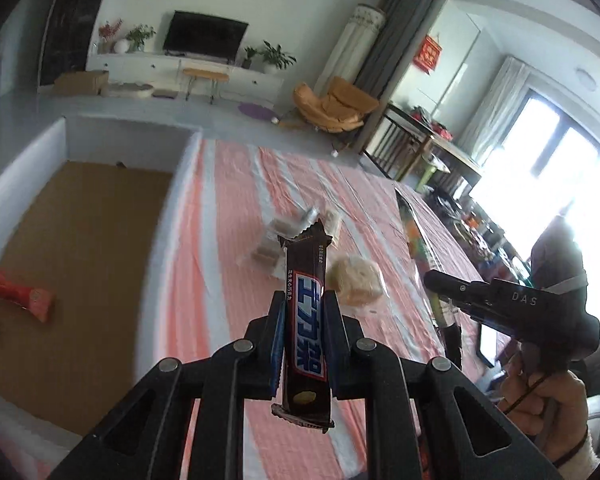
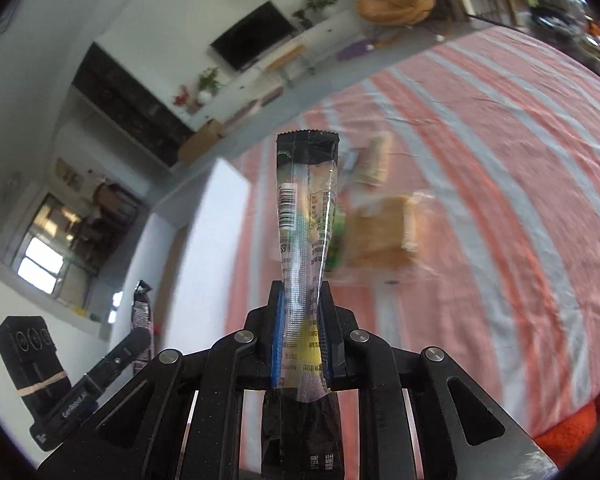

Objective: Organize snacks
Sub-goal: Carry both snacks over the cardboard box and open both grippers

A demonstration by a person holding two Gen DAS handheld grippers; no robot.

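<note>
Holding one snack in each hand, I have both lifted clear of the striped cloth (image 1: 228,240) so that neither drags across what lies below. My left gripper (image 1: 303,312) pinches the brown chocolate bar (image 1: 306,320) across its middle, the fingers (image 1: 277,332) pressed onto its two long sides, so the bar stands up along them with both crimped ends free; I judge that this mid-body hold keeps it from swinging. My right gripper (image 2: 302,312) pinches the clear sachet (image 2: 305,232) in the same way, low on its body, and the film has wrinkled into a waist where the pads squeeze it, with its black top edge standing well above. To the left, against the cloth's edge, sits the white-walled box (image 1: 24,168) with a brown floor, and a red packet (image 1: 18,292) already lies in it near its left wall, so I take the box for where the snacks belong. The chocolate bar hangs just right of the box's near wall, not yet over it. Beyond my fingers, toward the middle of the cloth, a wrapped bread piece (image 1: 354,280) and some pale wafer packs (image 1: 288,240) lie close together, blurred, waiting to be collected.
</note>
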